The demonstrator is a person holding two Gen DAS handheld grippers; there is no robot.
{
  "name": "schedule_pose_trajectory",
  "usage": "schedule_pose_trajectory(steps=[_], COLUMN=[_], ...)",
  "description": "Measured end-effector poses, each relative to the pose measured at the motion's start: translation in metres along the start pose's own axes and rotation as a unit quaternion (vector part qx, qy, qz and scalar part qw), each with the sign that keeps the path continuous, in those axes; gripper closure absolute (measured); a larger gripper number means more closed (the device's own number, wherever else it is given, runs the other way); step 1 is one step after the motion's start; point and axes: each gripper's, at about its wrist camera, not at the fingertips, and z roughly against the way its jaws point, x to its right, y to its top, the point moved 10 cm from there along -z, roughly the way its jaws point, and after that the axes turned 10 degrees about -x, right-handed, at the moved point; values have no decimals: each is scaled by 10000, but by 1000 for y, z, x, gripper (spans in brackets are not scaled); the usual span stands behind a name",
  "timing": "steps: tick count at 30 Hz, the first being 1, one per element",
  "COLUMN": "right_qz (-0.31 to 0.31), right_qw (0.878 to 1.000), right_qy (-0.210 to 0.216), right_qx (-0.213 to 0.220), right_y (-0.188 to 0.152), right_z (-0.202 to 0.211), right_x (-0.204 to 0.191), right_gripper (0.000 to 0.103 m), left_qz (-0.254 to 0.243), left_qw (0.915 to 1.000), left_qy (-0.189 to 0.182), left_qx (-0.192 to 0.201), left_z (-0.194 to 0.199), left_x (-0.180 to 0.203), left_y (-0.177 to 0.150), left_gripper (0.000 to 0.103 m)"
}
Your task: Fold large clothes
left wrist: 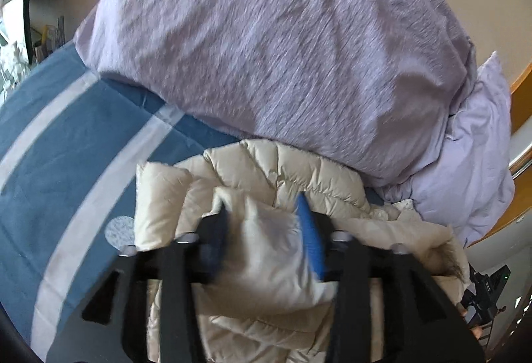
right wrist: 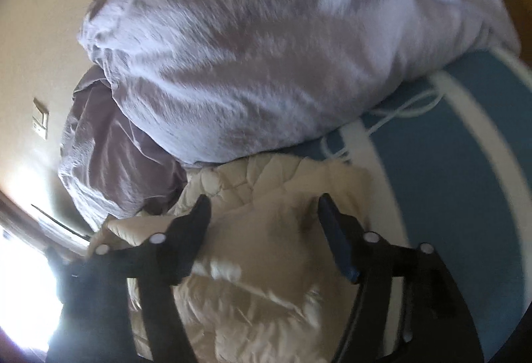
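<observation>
A cream quilted puffer jacket (left wrist: 266, 240) lies bunched on a bed covered by a blue sheet with broad white stripes (left wrist: 76, 143), pressed against the near edge of a big crumpled lilac duvet (left wrist: 272, 40) that fills the far part of the bed. In the left wrist view a lilac pillow (left wrist: 472, 163) sits at the duvet's right end, just beyond the jacket, and a tuft of brownish fur trim (left wrist: 452, 266) shows at the jacket's right side. The left gripper (left wrist: 266, 216) hangs over a puffed fold of the jacket, its black fingers with blue pads (left wrist: 311, 236) standing moderately wide, the fold rising between them; whether the pads press on it cannot be told through the blur. The right gripper (right wrist: 262, 206) is likewise spread apart above the jacket, its pads clear of the fabric. A thin white cord (right wrist: 392, 116) trails over the sheet near the duvet's edge in the right wrist view. No brand, label or writing can be read anywhere
</observation>
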Motion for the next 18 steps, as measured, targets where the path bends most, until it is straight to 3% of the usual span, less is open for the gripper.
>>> schedule_pose_trajectory(steps=[2,10,18], right_qz=[62,660,1251], right_qw=[9999,9959,9877], right_qy=[-99,-534,-938], right_qx=[86,307,93], right_y=[0,-26,-49], right_z=[12,61,51], right_x=[0,-18,-41], right_gripper=[35,14,7], left_qz=[-98,-416,-1214], left_qw=[9996,9977,9881], left_qy=[129,227,810], left_qx=[215,489,485], left_z=[19,70,61], left_x=[1,8,27], left_y=[3,-16,-53], left_gripper=[36,32,26])
